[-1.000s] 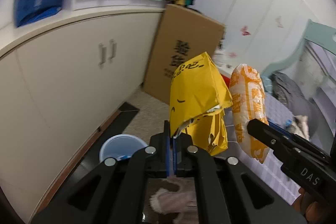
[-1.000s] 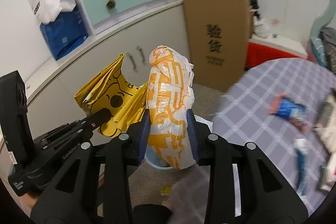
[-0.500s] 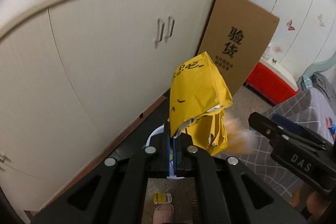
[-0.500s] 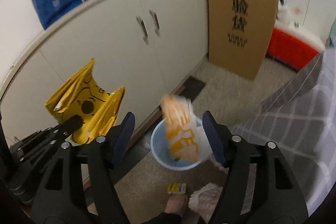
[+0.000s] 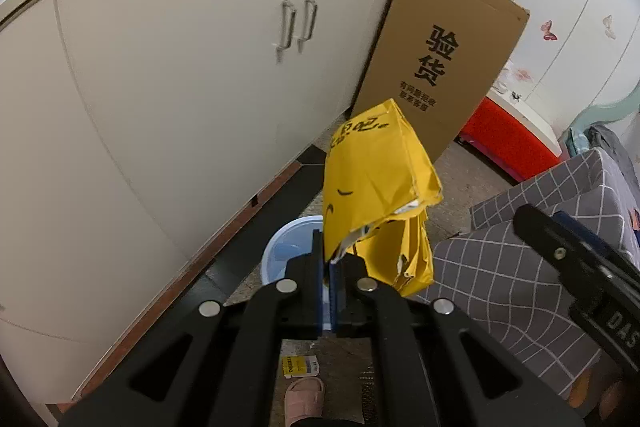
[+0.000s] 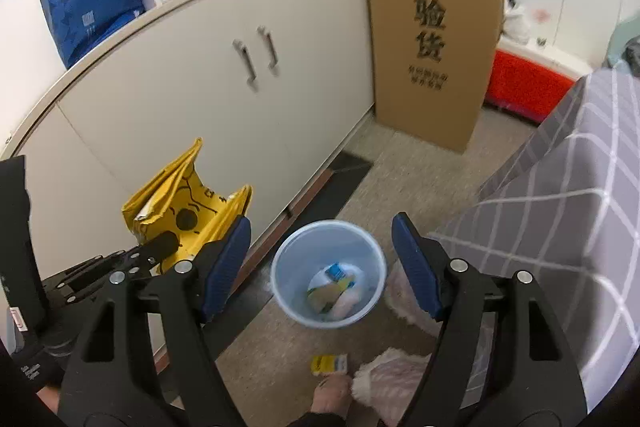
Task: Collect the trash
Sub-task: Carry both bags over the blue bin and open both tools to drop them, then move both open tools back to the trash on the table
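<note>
Trash: one yellow wrapper (image 5: 376, 187) pinched in closed left tongs (image 5: 329, 267), above one pale blue bin (image 6: 328, 273) on speckled floor (image 6: 404, 167). Right tongs (image 6: 320, 255) just opening, wide, empty, over bin holding wrappers. One cardboard box (image 6: 432, 39) leans beside two-door cabinet (image 6: 224, 87).

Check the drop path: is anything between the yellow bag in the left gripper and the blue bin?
Nothing visible. The yellow bag hangs from the shut left gripper with open air down to the blue bin, whose mouth is uncovered.
</note>
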Demonstrator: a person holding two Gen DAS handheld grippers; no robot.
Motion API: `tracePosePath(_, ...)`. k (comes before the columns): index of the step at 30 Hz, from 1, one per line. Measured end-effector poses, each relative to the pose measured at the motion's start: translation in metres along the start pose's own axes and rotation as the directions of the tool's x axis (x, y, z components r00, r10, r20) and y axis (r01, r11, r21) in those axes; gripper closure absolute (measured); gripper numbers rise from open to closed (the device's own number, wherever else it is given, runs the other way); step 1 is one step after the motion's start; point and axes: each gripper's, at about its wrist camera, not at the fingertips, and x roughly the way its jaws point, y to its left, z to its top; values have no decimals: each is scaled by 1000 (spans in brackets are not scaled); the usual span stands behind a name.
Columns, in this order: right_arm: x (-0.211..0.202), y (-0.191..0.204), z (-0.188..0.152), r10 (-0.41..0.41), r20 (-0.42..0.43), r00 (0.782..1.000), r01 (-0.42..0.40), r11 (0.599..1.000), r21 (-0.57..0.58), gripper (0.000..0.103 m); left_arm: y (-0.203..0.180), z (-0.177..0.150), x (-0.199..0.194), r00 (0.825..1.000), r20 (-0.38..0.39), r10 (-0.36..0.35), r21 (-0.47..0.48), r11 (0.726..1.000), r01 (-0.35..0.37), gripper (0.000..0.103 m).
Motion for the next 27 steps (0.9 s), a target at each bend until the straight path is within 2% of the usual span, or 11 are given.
tracePosePath(6, -21, -12, 6, -34, 98, 995, 30, 998, 47, 28, -21, 13, 4, 999, 6, -35, 35, 999, 35, 100)
tracePosePath(8, -23, -15, 9, -32, 112, 993, 25, 998, 62, 28, -25, 18, 1, 998, 20, -67, 42, 997, 66, 96)
tracePosePath(10, -24, -17, 10, -35, 111, 993, 27, 997, 71, 28, -28, 21, 2, 997, 22, -80, 46, 996, 79, 64)
tracePosePath(11, -24, -18, 10, -34, 108, 994, 27, 997, 73, 28, -28, 24, 4, 999, 14, -52, 35, 998, 52, 26)
tracePosePath(12, -25, -18, 10, -34, 106, 994, 26, 997, 76, 28, -27, 25, 3, 999, 21, -44, 26, 999, 43, 20)
tracePosePath(19, -35, -20, 8, -29, 101, 994, 21, 997, 79, 27, -30, 17, -6, 999, 13, -45, 16, 999, 45, 20)
tracePosePath(27, -63, -23, 8, -28, 126, 992, 16, 996, 93, 27, -44, 9, -41, 997, 44, -60, 44, 997, 58, 20)
